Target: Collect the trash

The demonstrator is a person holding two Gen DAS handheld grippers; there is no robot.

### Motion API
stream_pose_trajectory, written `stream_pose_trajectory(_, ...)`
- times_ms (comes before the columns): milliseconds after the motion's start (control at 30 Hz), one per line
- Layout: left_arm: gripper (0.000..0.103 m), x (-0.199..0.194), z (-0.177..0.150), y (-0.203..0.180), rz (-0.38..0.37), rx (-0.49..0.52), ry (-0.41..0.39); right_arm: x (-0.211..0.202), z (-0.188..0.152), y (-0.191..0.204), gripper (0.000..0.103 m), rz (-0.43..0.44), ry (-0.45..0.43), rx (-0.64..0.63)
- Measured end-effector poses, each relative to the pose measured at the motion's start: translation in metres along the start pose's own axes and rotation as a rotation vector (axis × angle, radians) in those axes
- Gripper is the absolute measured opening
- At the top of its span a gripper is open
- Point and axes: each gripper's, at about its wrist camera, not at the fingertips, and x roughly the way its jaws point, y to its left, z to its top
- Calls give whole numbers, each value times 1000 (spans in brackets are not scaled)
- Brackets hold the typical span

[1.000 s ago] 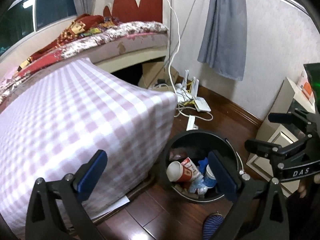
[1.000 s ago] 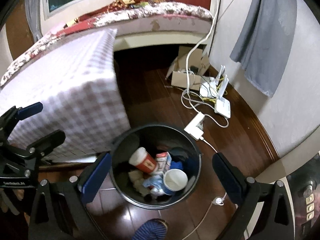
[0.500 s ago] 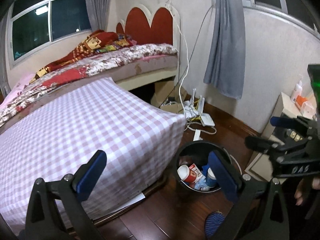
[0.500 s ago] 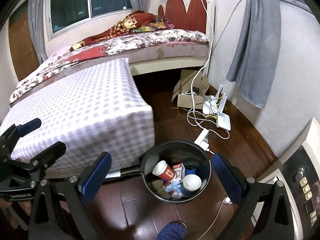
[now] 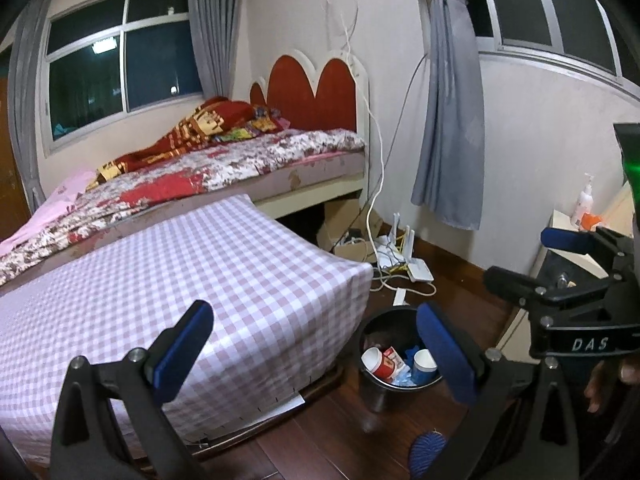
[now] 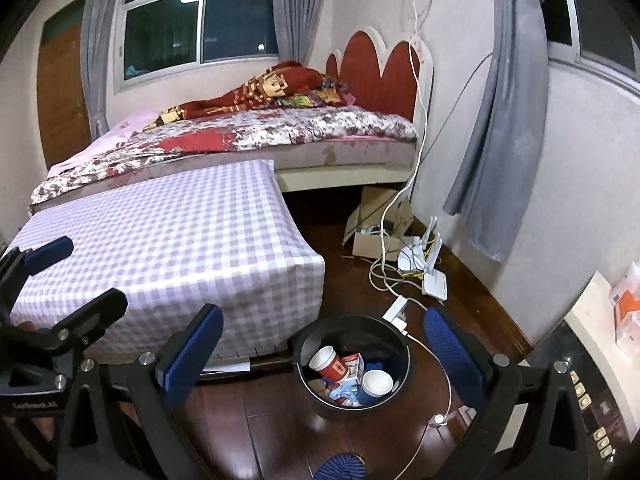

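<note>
Round black plastic trash bin [image 6: 352, 364] on glossy dark wood floor [image 6: 256, 420], just beside the checked pink-white cloth-covered table [image 6: 168, 248]. Inside: red-white paper cup [image 6: 330, 364], a white-rimmed cup [image 6: 377, 384], a small carton [image 6: 354, 364], crumpled blue bits; print too small to read. "DAS" on my right gripper [image 5: 536, 258] body. My left gripper [image 5: 316, 350] is spread wide, blue pads [image 5: 182, 346] bare, holding nothing. My right gripper's blue pads are wide apart too, nothing held, above the bin.
</note>
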Motion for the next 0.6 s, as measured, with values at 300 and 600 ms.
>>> stream_pose_trajectory(300,102,-8,-2,1,20,-13,-23,-13,-2,-6,102,-12,-23,25)
stream_pose_trajectory(600,102,-10,-2,-1,1,-8,-36,-15,-1,-6,102,-14,-25,26)
